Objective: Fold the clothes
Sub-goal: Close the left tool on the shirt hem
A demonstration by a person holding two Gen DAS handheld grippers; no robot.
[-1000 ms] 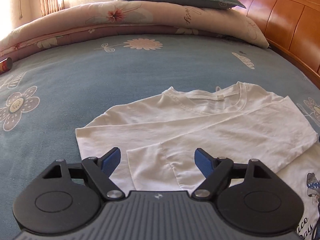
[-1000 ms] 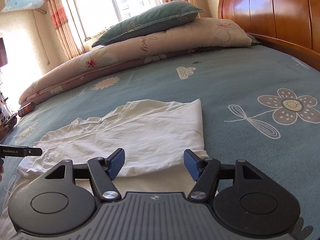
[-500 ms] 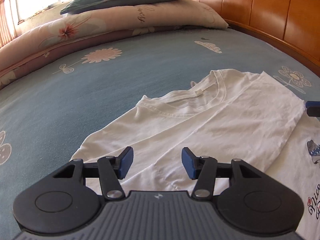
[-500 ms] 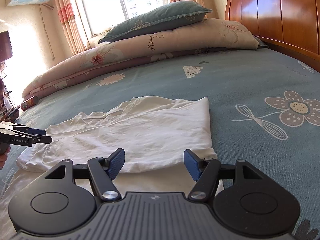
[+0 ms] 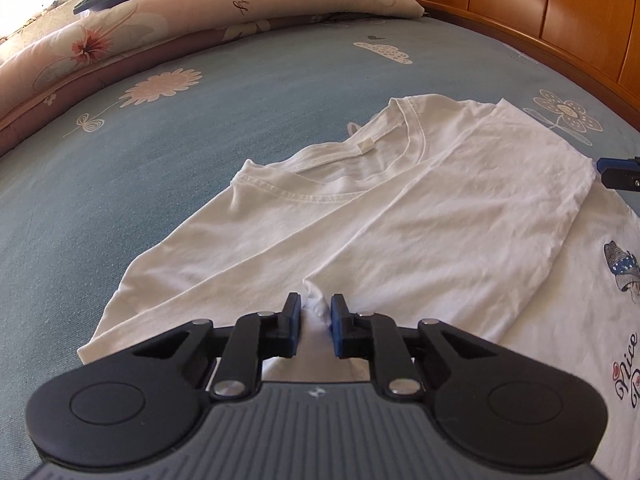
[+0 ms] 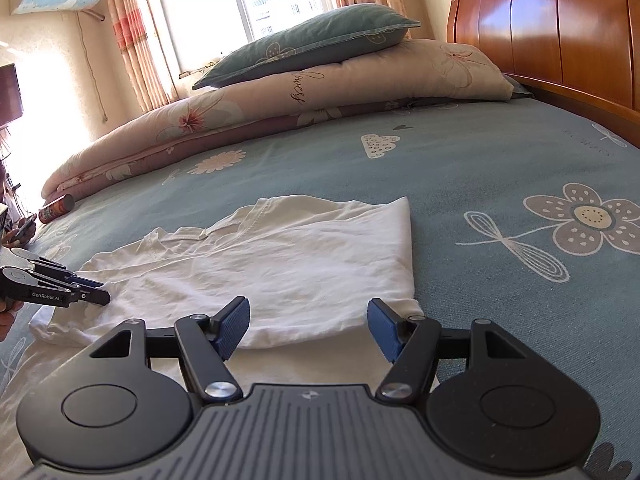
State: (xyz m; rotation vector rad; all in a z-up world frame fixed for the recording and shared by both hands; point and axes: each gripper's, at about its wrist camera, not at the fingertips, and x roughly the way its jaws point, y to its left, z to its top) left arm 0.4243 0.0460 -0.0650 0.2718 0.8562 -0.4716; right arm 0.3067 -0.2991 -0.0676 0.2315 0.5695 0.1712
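A white T-shirt (image 5: 420,216) lies on the blue flowered bed sheet (image 5: 200,128), its one side folded over the body and its collar toward the pillows. My left gripper (image 5: 316,318) sits at the shirt's near edge, by the sleeve. Its jaws are closing, and a small ridge of white cloth is pinched between the blue pads. In the right wrist view the left gripper (image 6: 94,296) rests low on the shirt's left edge. My right gripper (image 6: 308,322) hovers open over the folded flap's near hem of the T-shirt (image 6: 280,264), holding nothing.
A rolled floral quilt (image 6: 280,96) with a green pillow (image 6: 312,40) lies across the far side of the bed. The wooden headboard (image 6: 560,28) rises on the right. A can (image 6: 56,208) lies at the far left edge, beside a person's hand holding a phone (image 6: 20,234).
The left gripper's jaws went from wide apart to nearly together, gathering shirt cloth between them, while it rolled and dipped toward the shirt. The right gripper stayed still and open.
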